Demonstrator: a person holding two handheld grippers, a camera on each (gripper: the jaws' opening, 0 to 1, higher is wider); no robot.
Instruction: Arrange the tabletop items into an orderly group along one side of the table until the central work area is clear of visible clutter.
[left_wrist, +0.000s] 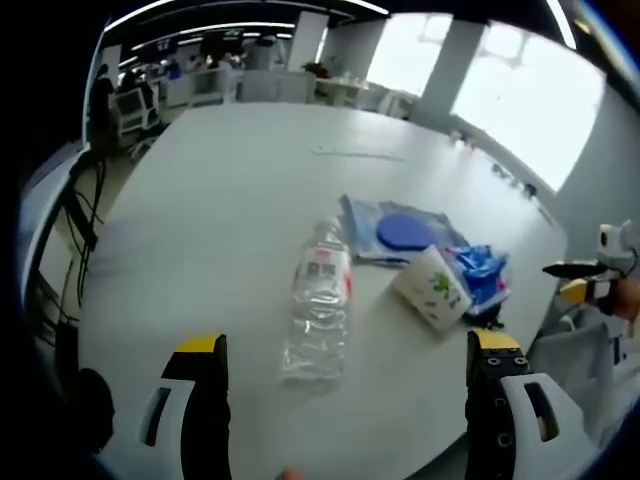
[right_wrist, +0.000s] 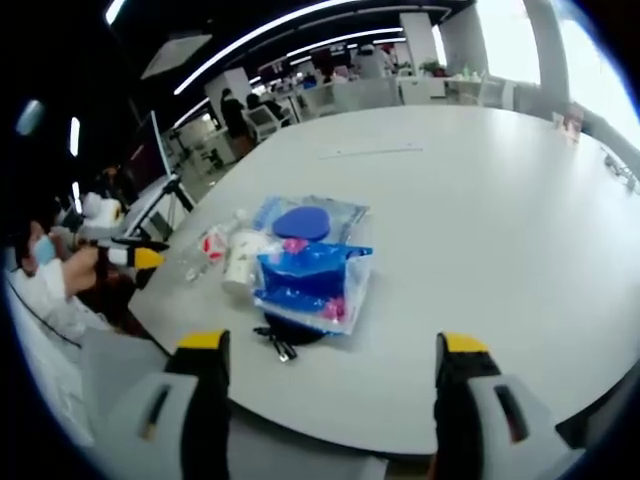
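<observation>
A clear plastic bottle (left_wrist: 320, 300) with a red-and-white label lies on its side on the white table (left_wrist: 220, 200), just ahead of my open left gripper (left_wrist: 347, 343). To its right lie a white pack with green print (left_wrist: 432, 288), a blue packet (left_wrist: 482, 268) and a clear bag holding a blue disc (left_wrist: 402, 232). The right gripper view has the same cluster: blue disc (right_wrist: 303, 222), blue packet (right_wrist: 310, 275), white pack (right_wrist: 243, 255), bottle (right_wrist: 205, 248) and a small black item (right_wrist: 285, 335) at the near edge. My right gripper (right_wrist: 333, 345) is open and short of the cluster, holding nothing.
A thin pale strip (left_wrist: 358, 153) lies far across the table. The right gripper's yellow tips (left_wrist: 585, 285) reach in past the table's right edge. A person in white (right_wrist: 45, 275) is at the left beside the left gripper (right_wrist: 135, 255). Desks and chairs (left_wrist: 135, 110) stand behind.
</observation>
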